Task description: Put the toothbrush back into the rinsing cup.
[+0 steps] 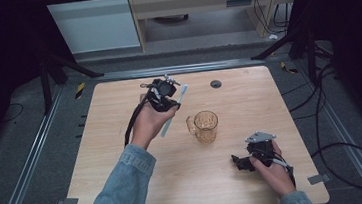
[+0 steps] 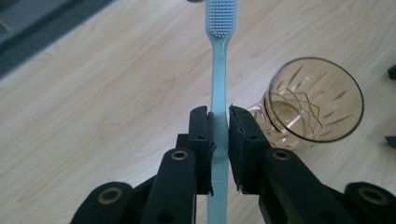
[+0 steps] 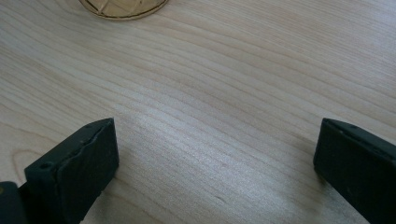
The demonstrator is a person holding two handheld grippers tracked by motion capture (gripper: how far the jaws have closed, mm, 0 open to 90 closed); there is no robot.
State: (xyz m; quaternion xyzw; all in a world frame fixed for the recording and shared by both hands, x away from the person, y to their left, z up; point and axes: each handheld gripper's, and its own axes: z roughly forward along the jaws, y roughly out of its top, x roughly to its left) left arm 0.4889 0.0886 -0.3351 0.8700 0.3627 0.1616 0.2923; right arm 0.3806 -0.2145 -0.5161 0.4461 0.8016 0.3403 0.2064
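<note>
My left gripper is shut on the handle of a light blue toothbrush, whose bristled head points away from the jaws. In the high view that left gripper is held above the table, left of and behind an amber glass mug, with the toothbrush slanting beside it. The mug stands upright and empty, just right of the jaws. My right gripper rests low over bare wood, jaws wide apart with nothing between them; the right gripper lies at the front right of the table.
The wooden table carries a small dark grommet near its back edge. Black cables trail on the floor to the right. Metal rails run along the table's sides.
</note>
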